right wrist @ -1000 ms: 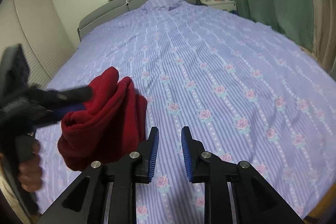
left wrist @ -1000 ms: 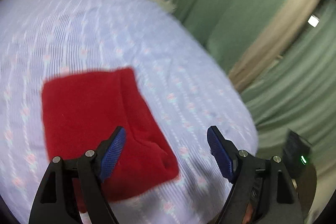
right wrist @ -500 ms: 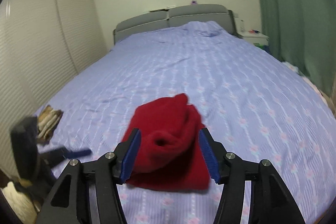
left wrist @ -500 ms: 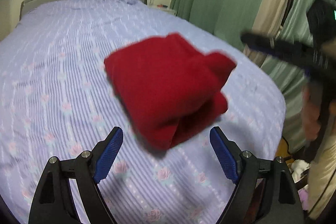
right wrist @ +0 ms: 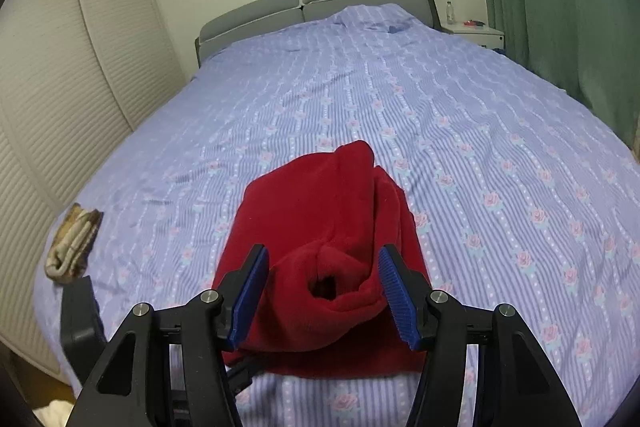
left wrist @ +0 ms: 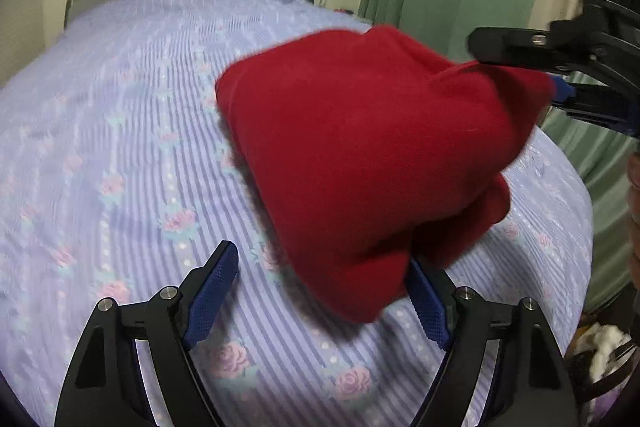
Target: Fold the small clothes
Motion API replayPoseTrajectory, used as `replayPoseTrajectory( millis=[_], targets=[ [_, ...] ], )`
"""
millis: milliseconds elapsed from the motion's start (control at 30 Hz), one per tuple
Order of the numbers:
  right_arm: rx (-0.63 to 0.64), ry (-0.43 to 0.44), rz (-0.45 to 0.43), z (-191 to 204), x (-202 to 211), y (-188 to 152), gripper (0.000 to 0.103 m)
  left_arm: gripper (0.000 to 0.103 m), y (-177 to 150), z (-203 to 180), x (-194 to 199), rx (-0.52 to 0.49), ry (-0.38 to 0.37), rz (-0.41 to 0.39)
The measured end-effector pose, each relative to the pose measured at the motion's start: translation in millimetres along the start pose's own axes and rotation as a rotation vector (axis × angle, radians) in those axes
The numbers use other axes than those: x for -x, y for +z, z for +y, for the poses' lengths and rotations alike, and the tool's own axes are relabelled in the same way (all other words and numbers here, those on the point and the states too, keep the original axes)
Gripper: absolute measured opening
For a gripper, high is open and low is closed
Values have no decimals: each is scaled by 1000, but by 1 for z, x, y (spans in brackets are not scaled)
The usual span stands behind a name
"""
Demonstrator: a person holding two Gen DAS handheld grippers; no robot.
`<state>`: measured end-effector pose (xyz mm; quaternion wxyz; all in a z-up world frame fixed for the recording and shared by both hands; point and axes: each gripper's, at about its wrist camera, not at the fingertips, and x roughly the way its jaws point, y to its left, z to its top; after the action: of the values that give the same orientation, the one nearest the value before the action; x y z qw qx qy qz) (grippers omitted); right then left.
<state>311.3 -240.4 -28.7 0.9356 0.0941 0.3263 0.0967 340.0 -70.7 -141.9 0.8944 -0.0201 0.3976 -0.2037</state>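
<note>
**Mia:** Purple flowery bed (right wrist: 460, 131) is holding the red cloth (right wrist: 320, 211), bunched up near its front edge.

**Ben:** Are the grippers squeezing it?

**Mia:** No. The left gripper (left wrist: 320, 291) and right gripper (right wrist: 322, 291) are both sitting wide apart.

**Ben:** It's looking soft, light and floppy. I'd pinch a thick folded edge.

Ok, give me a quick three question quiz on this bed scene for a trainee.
1. True or false: the right gripper has its jaws spread on either side of the bunched end of the red garment.
2. What lies near the bed's left edge in the right wrist view? A) folded beige cloth B) a book C) a shoe
3. Fill in: the left gripper is ____ (open or shut).

Key: 1 true; 2 A, the folded beige cloth; 3 open.
</note>
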Motion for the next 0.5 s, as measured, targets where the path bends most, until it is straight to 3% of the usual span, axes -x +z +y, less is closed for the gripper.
replayPoseTrajectory(
  millis=[100,200,267,500],
  targets=[
    [-10,-7,32,-2,-9,1,57,80,-1,12,-8,74,-25,15],
    [-39,7,67,-9,-16,-4,55,77,-4,9,-2,90,14,-11],
    [-63,40,84,-15,-17,-9,48,78,-7,4,-2,82,61,-34],
    [-58,81,83,-16,-16,-19,26,72,-10,7,-3,191,70,-32]
  ],
)
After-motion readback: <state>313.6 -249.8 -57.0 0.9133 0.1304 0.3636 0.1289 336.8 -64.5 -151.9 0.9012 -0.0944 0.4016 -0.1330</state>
